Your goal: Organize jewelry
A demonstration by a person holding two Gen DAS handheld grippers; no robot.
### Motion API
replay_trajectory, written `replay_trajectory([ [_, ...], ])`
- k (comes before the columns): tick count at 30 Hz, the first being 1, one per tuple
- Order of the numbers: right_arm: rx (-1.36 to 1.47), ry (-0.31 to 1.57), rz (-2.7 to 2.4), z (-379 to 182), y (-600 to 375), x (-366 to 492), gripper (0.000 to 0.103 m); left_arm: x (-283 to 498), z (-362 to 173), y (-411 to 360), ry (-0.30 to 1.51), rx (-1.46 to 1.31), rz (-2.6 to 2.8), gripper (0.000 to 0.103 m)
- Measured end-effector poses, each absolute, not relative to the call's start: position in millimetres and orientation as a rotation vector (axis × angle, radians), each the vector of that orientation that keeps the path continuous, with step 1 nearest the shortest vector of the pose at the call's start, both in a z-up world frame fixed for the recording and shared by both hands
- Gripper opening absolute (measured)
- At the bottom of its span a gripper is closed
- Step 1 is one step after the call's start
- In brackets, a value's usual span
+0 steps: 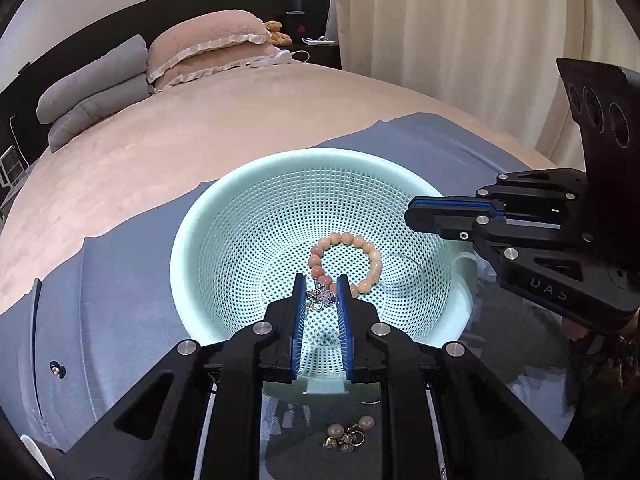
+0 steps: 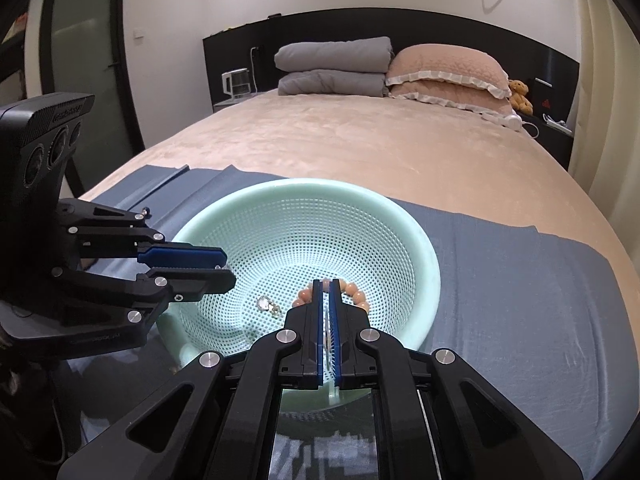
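Note:
A mint green perforated basket (image 1: pixel 224 216) (image 2: pixel 416 240) sits on a blue cloth on the bed. Inside lie a pink bead bracelet (image 1: pixel 348 258) (image 2: pixel 356 296) and a small crystal piece (image 1: pixel 320 296) (image 2: pixel 267 305). My left gripper (image 1: pixel 321 284) hangs over the basket, jaws apart, with the crystal piece lying between and below its tips. In the right wrist view it (image 2: pixel 224 266) reaches in from the left. My right gripper (image 2: pixel 327 286) is shut and empty, tips above the bracelet; in the left wrist view it (image 1: pixel 412 214) hovers over the basket's right rim.
More small jewelry, pearls and gold pieces (image 1: pixel 350 434), lies on the blue cloth (image 1: pixel 120 280) in front of the basket. A small stud (image 1: pixel 56 369) lies on the cloth at left. Pillows (image 2: pixel 440 72) and folded blankets (image 2: pixel 332 64) are at the bed's head.

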State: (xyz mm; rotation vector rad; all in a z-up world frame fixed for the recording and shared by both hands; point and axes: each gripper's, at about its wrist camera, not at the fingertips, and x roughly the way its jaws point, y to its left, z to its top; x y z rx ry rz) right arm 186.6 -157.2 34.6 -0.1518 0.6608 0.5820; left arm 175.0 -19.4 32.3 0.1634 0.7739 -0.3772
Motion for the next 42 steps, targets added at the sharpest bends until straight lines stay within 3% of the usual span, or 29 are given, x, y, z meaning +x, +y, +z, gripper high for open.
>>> replay_trajectory([
  [3, -0.142, 0.663, 0.579, 34, -160, 187, 0.006, 174, 31, -14, 0.769, 0.146, -0.368, 0.017],
  [8, -0.128, 0.655, 0.57, 38, -166, 184, 0.007, 167, 34, -5, 0.765, 0.118, -0.35, 0.028],
  [12, -0.121, 0.644, 0.573, 43, -169, 178, 0.026, 158, 40, 1, 0.762, 0.116, -0.335, 0.035],
  [14, -0.129, 0.64, 0.575, 46, -167, 175, 0.027, 152, 41, 3, 0.763, 0.119, -0.329, 0.036],
  [16, -0.128, 0.636, 0.58, 48, -167, 169, 0.03, 145, 42, 5, 0.767, 0.121, -0.328, 0.045],
  [18, -0.125, 0.63, 0.581, 50, -168, 161, 0.042, 137, 42, 9, 0.764, 0.118, -0.319, 0.05],
  [20, -0.132, 0.628, 0.577, 50, -170, 153, 0.047, 130, 41, 12, 0.771, 0.106, -0.32, 0.05],
  [27, -0.119, 0.644, 0.556, 45, -183, 128, 0.053, 105, 24, 14, 0.801, 0.102, -0.324, 0.056],
  [42, -0.121, 0.781, 0.52, -16, -157, 118, 0.055, 102, -35, 22, 0.902, 0.106, -0.334, 0.056],
])
